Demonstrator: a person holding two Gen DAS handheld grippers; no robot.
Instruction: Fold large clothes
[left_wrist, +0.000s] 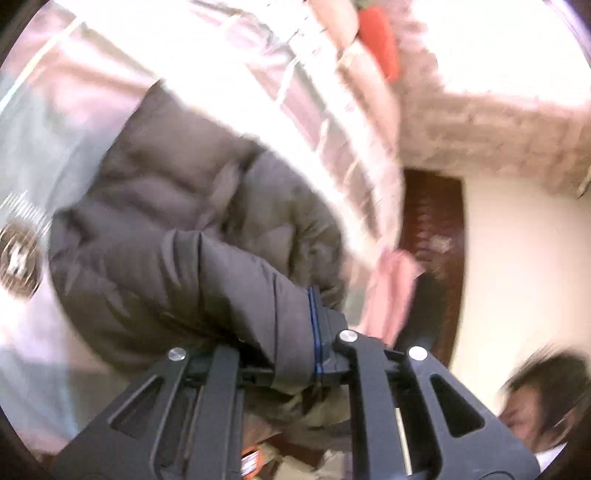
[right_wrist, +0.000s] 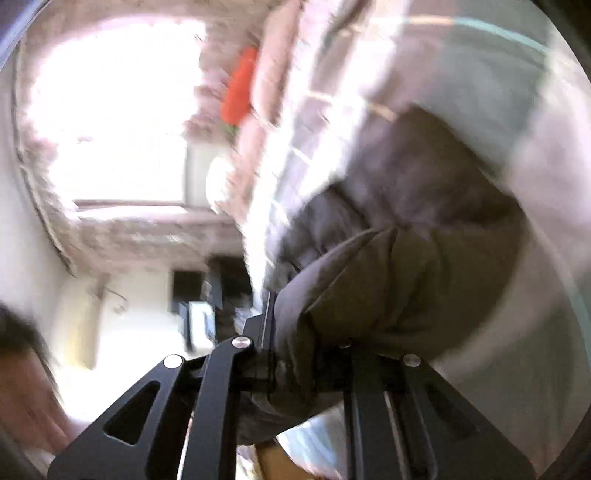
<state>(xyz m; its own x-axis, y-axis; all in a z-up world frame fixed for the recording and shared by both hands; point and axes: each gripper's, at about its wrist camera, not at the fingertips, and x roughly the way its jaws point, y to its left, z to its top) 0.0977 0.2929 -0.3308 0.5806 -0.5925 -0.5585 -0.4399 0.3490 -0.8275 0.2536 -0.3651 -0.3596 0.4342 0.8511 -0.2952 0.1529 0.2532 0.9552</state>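
A large dark grey puffer jacket (left_wrist: 177, 229) fills the middle of the left wrist view, held up in the air. My left gripper (left_wrist: 291, 350) is shut on a padded fold of it, with blue-edged pads pressed into the fabric. In the right wrist view the same jacket (right_wrist: 413, 258) bulges from the centre to the right. My right gripper (right_wrist: 295, 354) is shut on another fold of it. Both views are tilted and blurred by motion.
Both cameras face up toward a bright ceiling with a light panel (right_wrist: 110, 110) and a red hanging ornament (left_wrist: 380, 40). A dark wooden door (left_wrist: 432, 240) stands at the right. A person's head (left_wrist: 546, 398) shows at the lower right, and also in the right wrist view (right_wrist: 22, 369).
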